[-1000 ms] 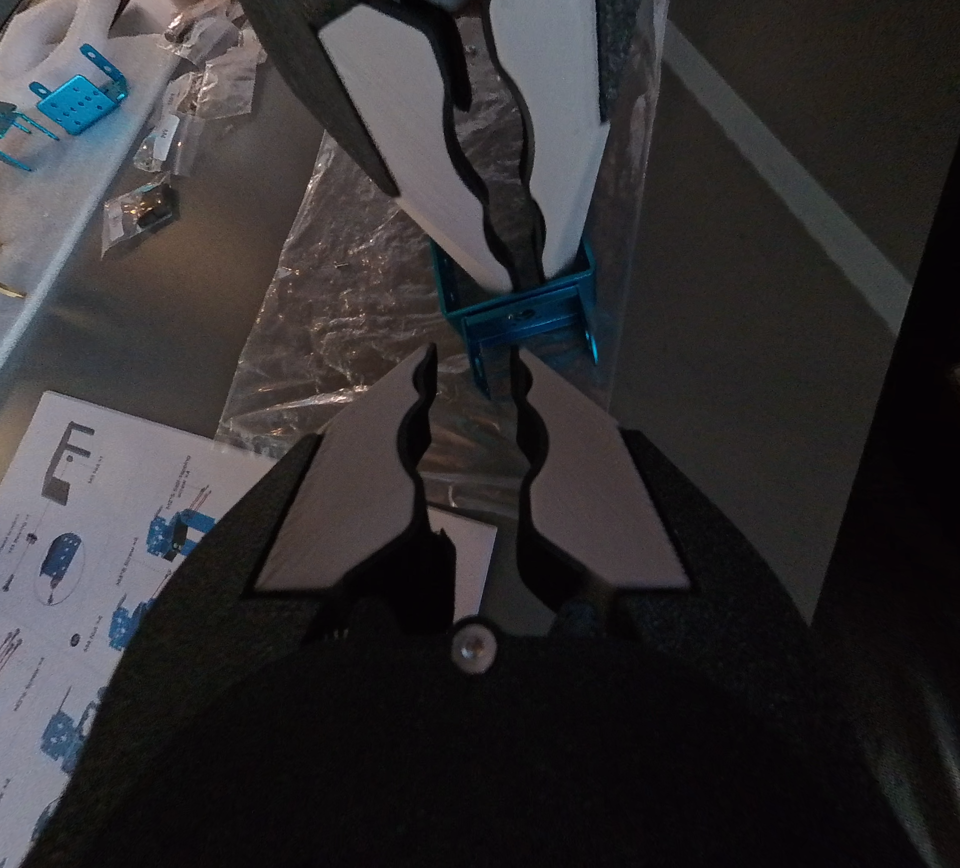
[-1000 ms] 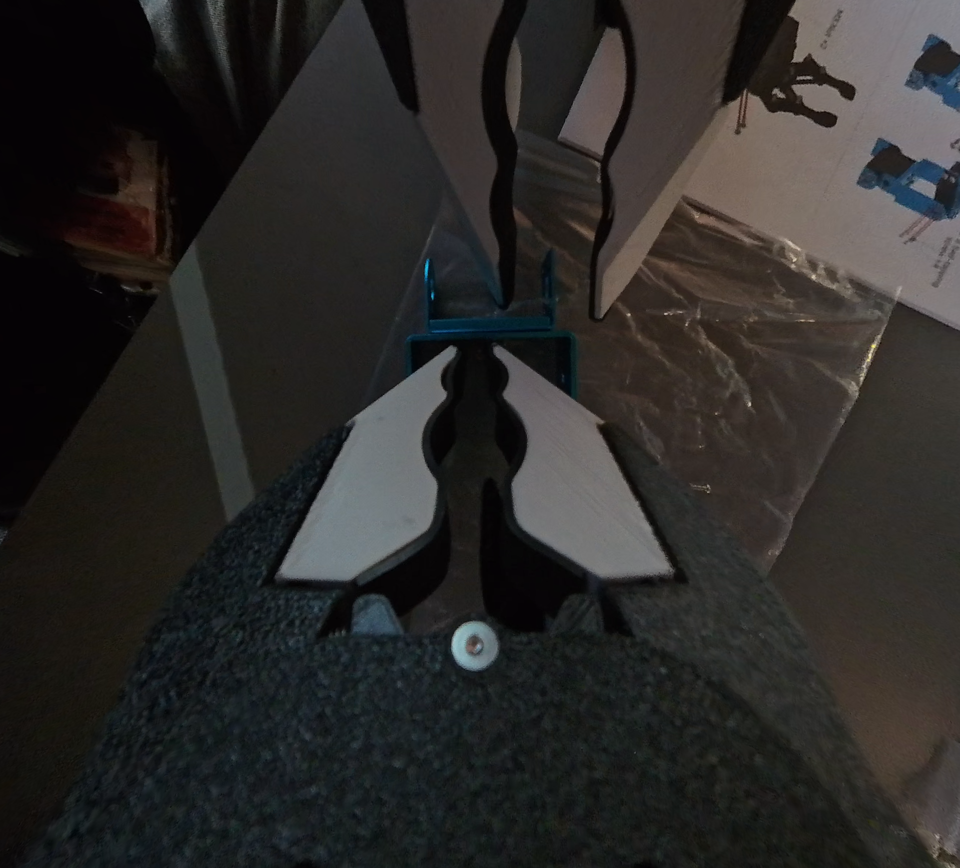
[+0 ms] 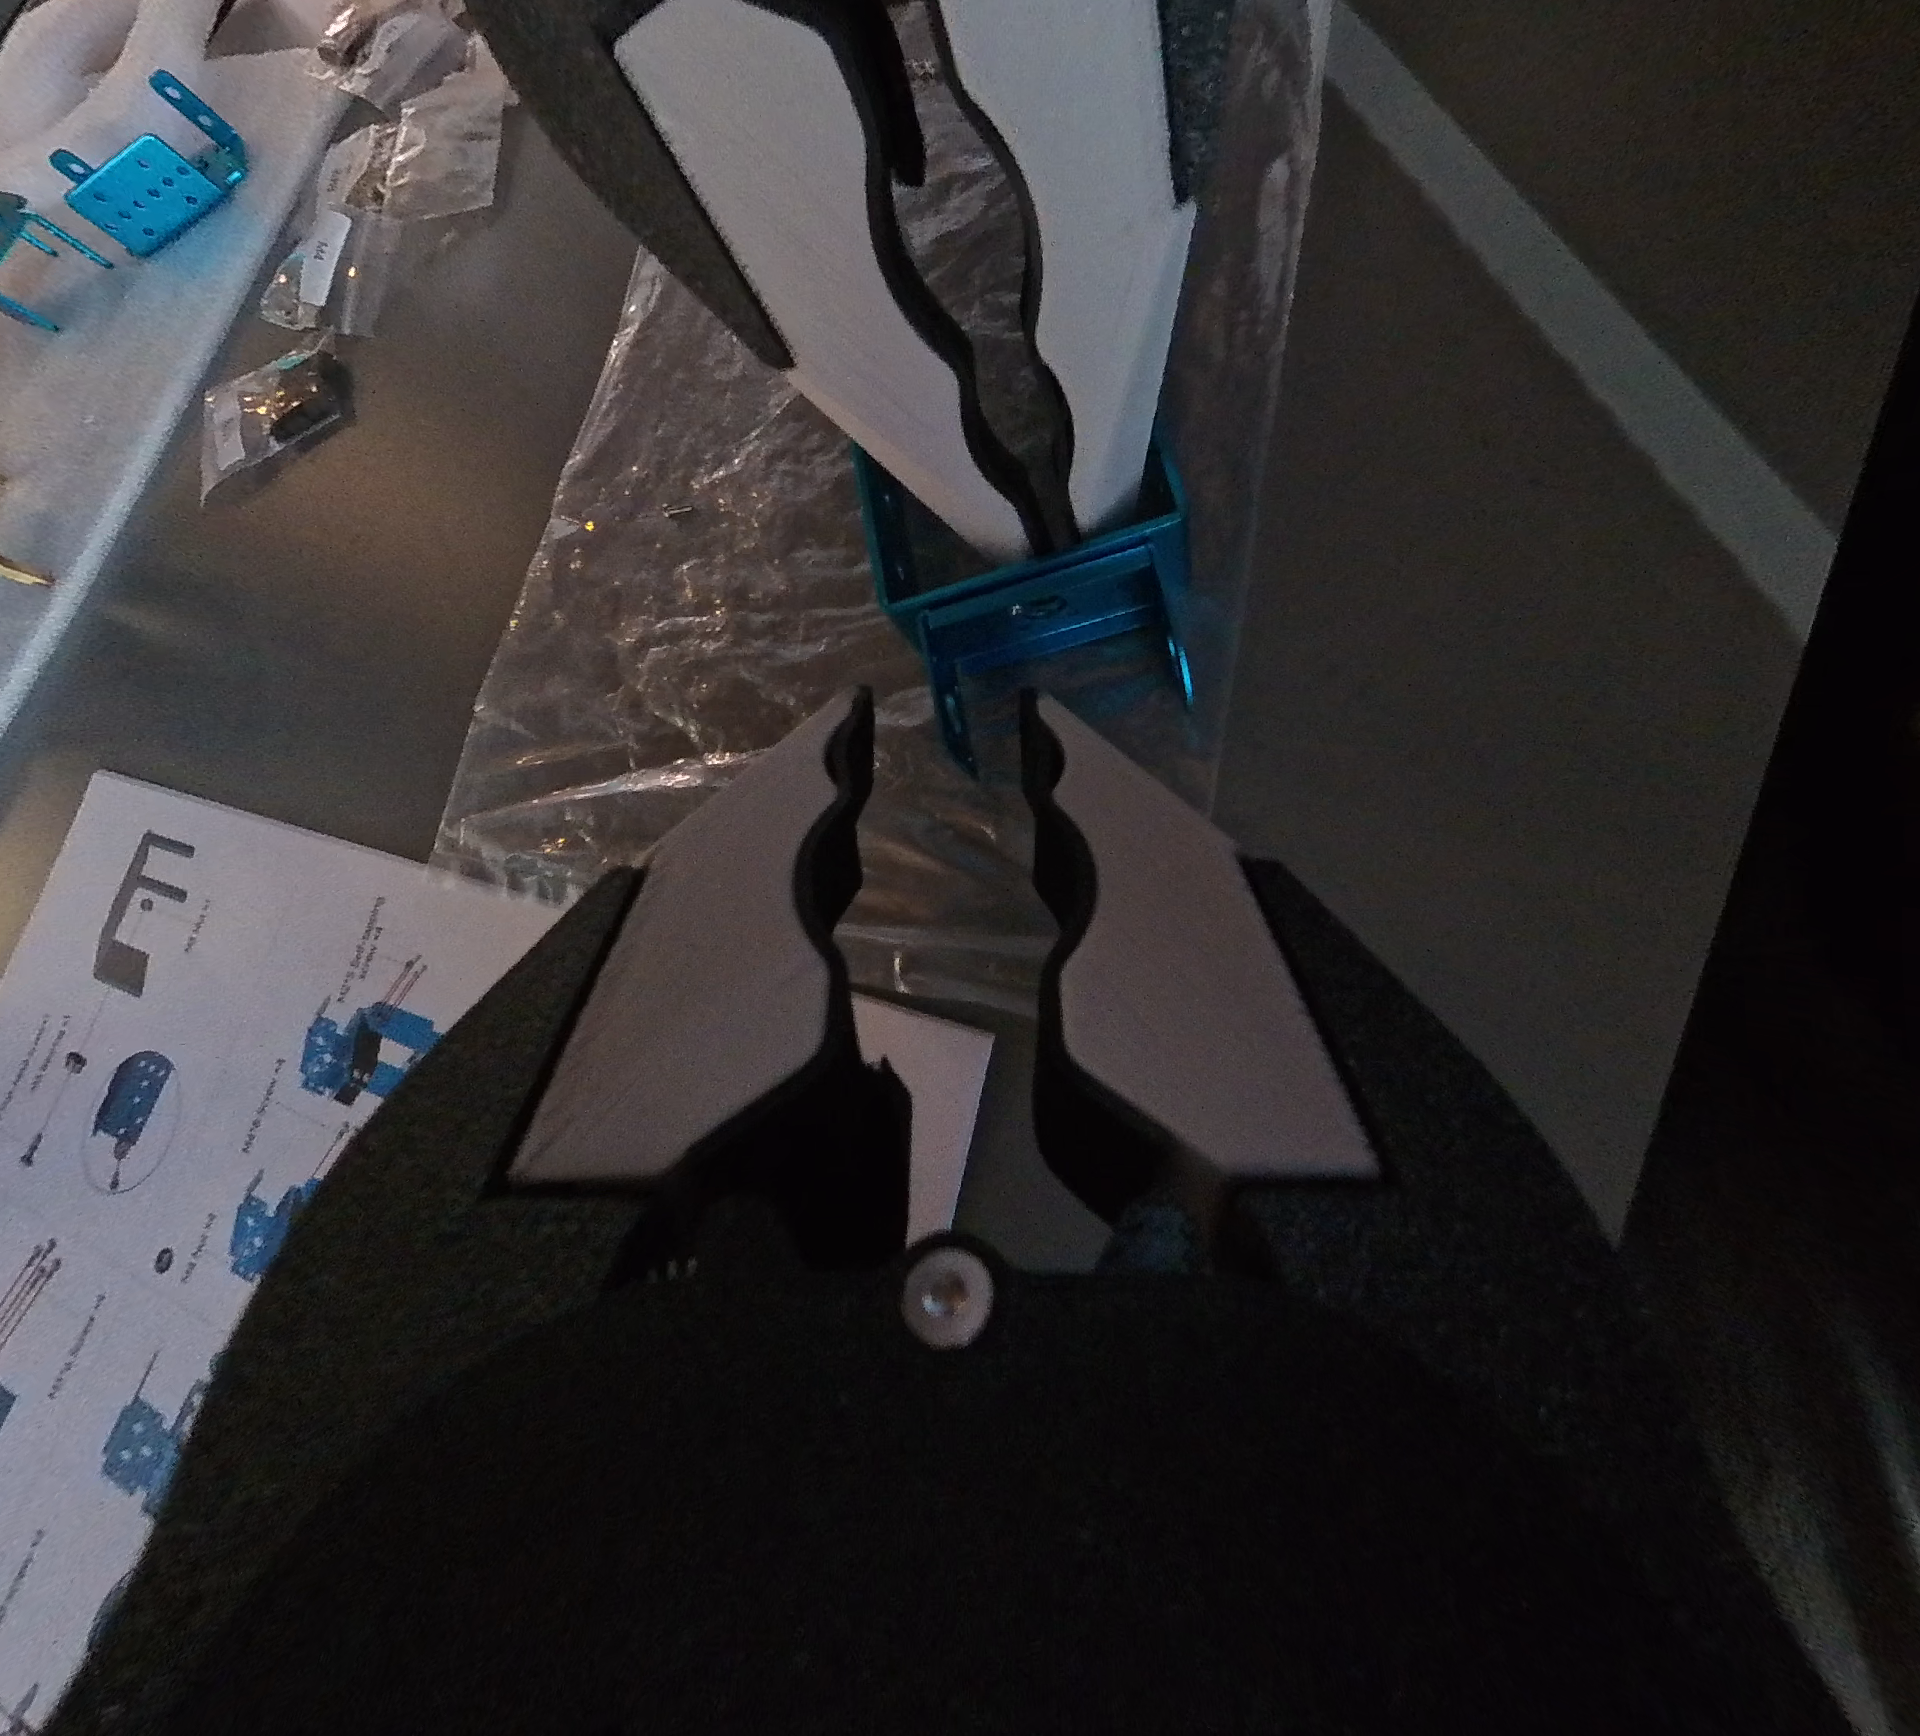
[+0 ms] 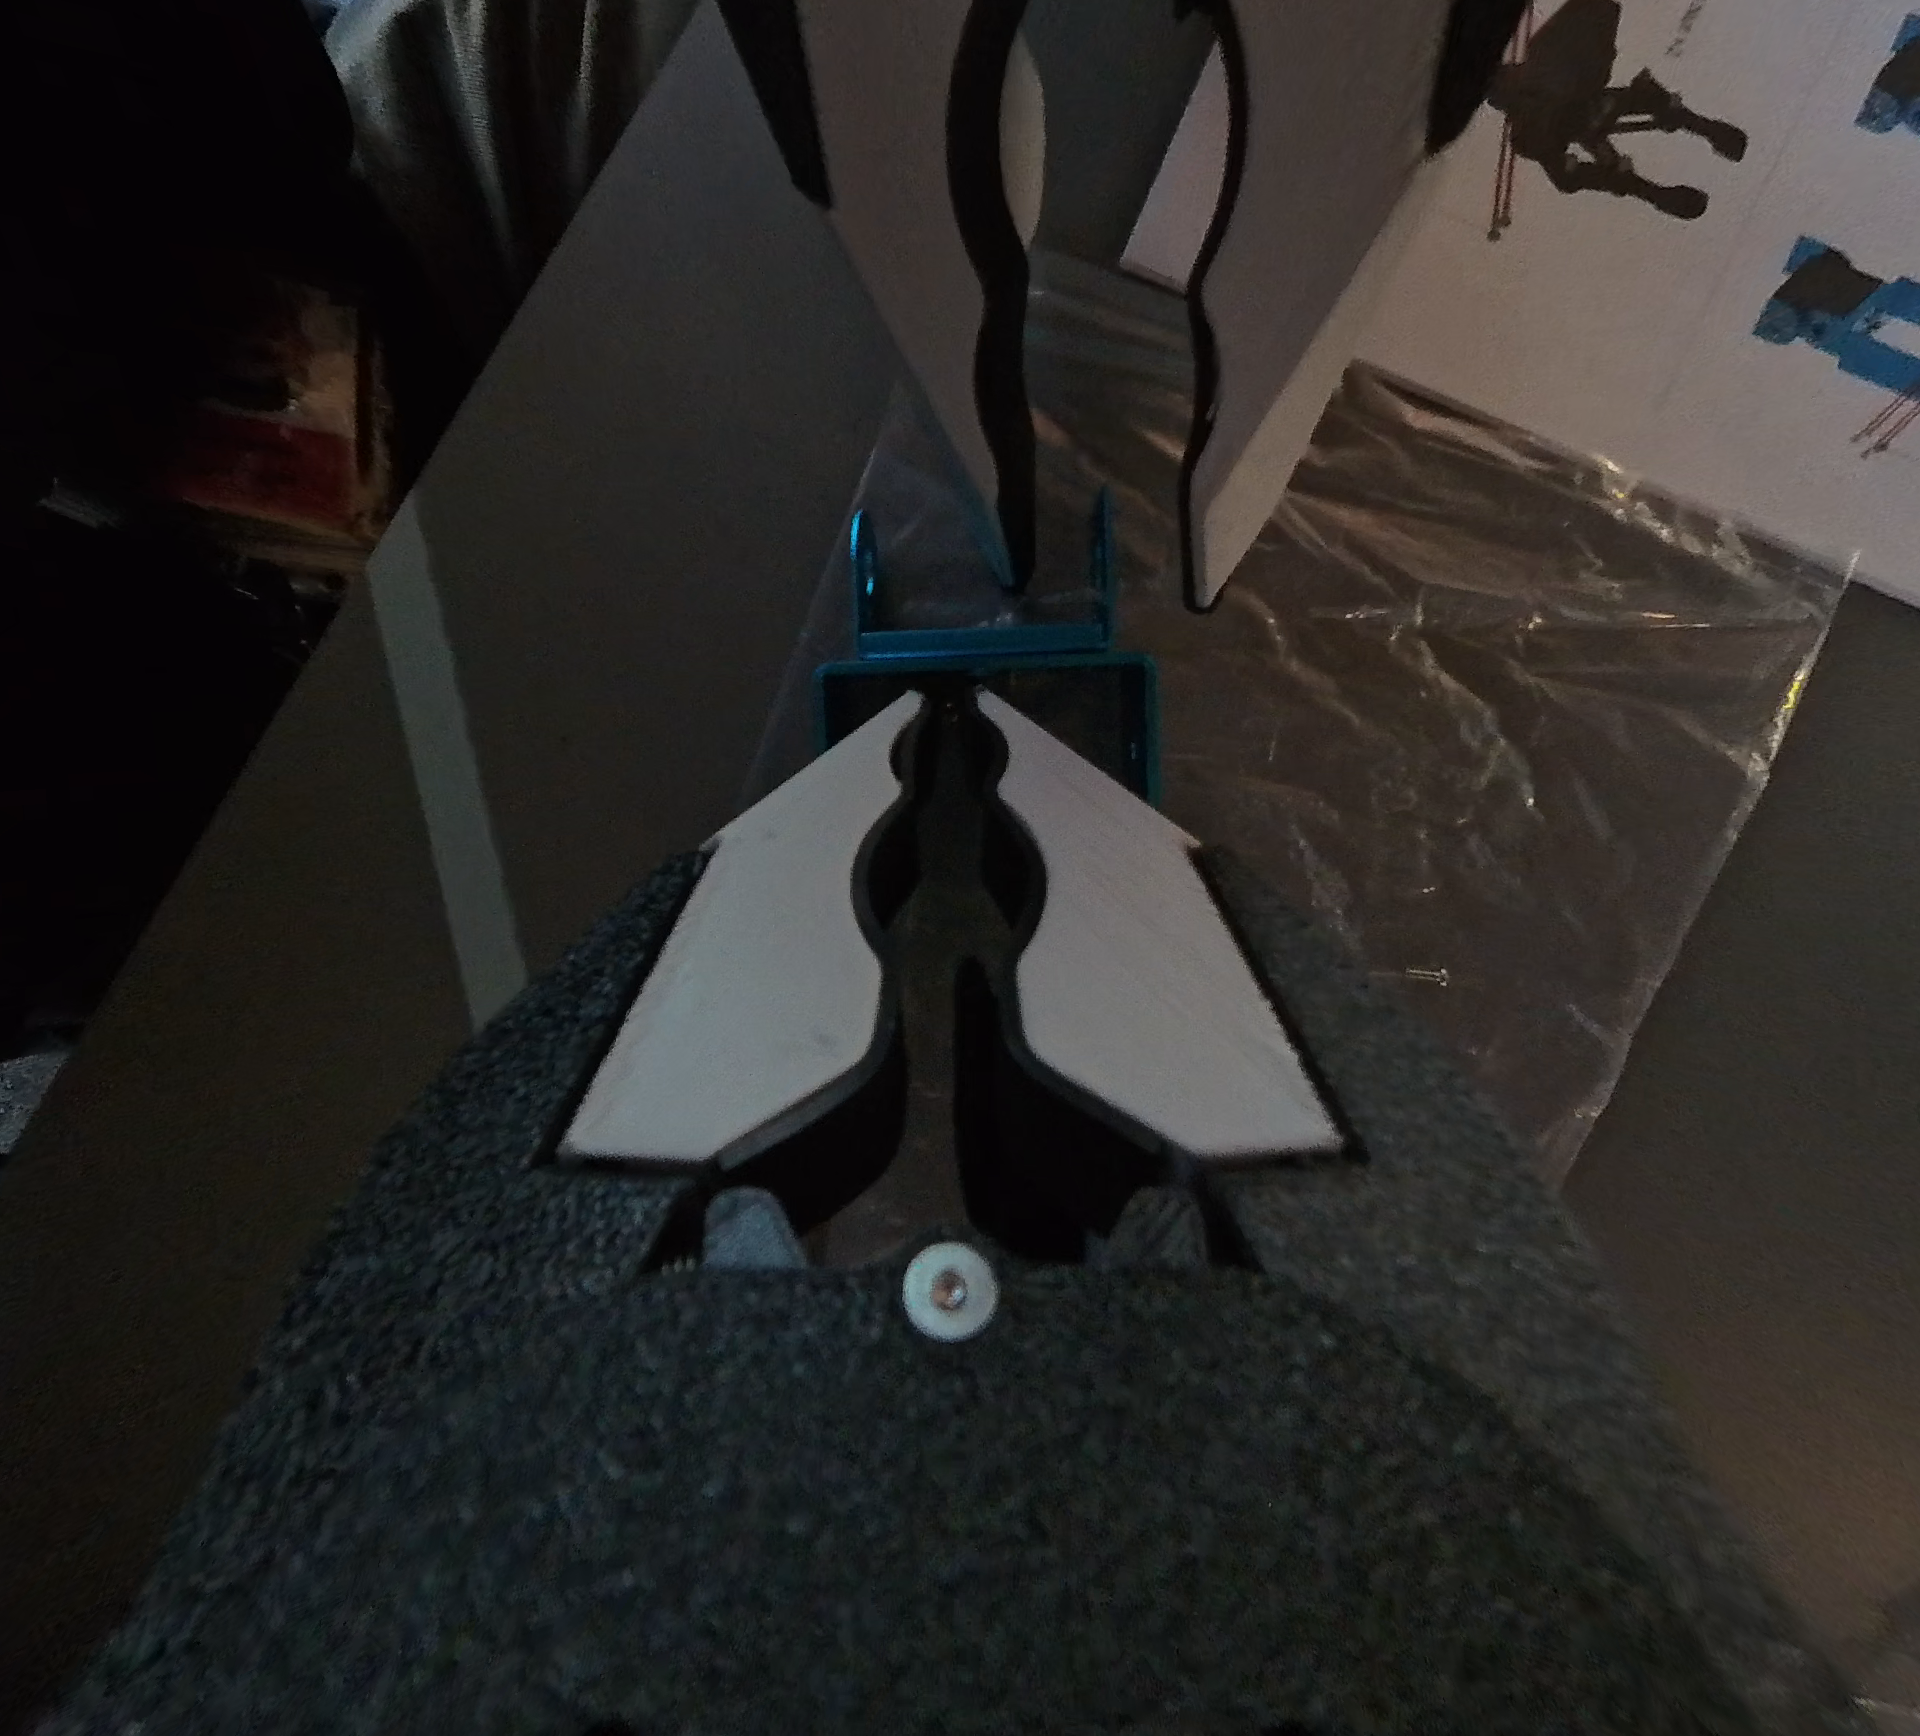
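Dim, shadowy, wide-angle edge distortion

Two claws: left claw (image 3: pixel 940 720), right claw (image 4: pixel 948 699). Two joined blue brackets (image 3: pixel 1049 616), plus two more blue brackets (image 3: pixel 145 180) on white foam (image 3: pixel 94 55). One clear plastic sheet (image 3: pixel 707 564), one instruction sheet (image 3: pixel 208 1011), roughly five small parts bags (image 3: pixel 275 419), one loose screw (image 4: pixel 1425 976).

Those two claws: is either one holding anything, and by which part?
The right gripper pinches the blue metal bracket at the middle of its cross wall. The left gripper is open, holding nothing.
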`<state>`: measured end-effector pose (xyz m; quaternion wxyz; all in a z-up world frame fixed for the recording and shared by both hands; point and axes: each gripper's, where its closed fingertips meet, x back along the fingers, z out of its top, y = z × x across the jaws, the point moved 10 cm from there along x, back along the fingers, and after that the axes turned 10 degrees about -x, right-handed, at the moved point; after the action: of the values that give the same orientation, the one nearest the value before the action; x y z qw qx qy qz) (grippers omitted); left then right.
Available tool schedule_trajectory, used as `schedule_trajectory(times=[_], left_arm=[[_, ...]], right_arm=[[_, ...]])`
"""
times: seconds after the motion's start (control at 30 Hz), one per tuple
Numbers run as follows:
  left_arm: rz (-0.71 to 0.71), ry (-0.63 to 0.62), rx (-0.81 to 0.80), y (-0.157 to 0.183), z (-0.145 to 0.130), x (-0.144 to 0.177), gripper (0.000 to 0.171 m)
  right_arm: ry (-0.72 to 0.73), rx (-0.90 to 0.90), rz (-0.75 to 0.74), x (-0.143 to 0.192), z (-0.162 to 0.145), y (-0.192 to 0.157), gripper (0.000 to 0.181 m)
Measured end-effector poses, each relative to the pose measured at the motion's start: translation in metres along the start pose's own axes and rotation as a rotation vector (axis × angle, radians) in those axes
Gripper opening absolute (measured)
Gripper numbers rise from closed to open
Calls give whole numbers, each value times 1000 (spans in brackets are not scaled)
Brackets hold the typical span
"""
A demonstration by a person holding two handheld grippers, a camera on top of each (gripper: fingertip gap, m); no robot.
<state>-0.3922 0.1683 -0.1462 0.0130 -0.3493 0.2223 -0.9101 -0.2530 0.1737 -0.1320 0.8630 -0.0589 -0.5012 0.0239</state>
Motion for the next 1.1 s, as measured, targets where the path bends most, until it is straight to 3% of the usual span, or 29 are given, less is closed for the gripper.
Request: schedule_trajectory(times=[0.3,0.5,0.57,0.67,0.8,1.1], left_arm=[[-1,1,3,0,0,1,27],[4,-2,5,0,-1,2,27],[3,-4,7,0,-1,1,27],[0,-8,8,-1,-1,1,27],[4,-8,6,-1,-1,1,27],[4,-3,0,0,-1,1,27]], right_arm=[[-5,16,-77,22,-7,3,0],[-55,-84,-157,50,-41,15,0],[4,-109,-124,53,-41,16,0],[56,-24,-111,39,-24,5,11],[38,20,-99,18,-9,2,11],[-9,12,-115,7,-7,7,6]])
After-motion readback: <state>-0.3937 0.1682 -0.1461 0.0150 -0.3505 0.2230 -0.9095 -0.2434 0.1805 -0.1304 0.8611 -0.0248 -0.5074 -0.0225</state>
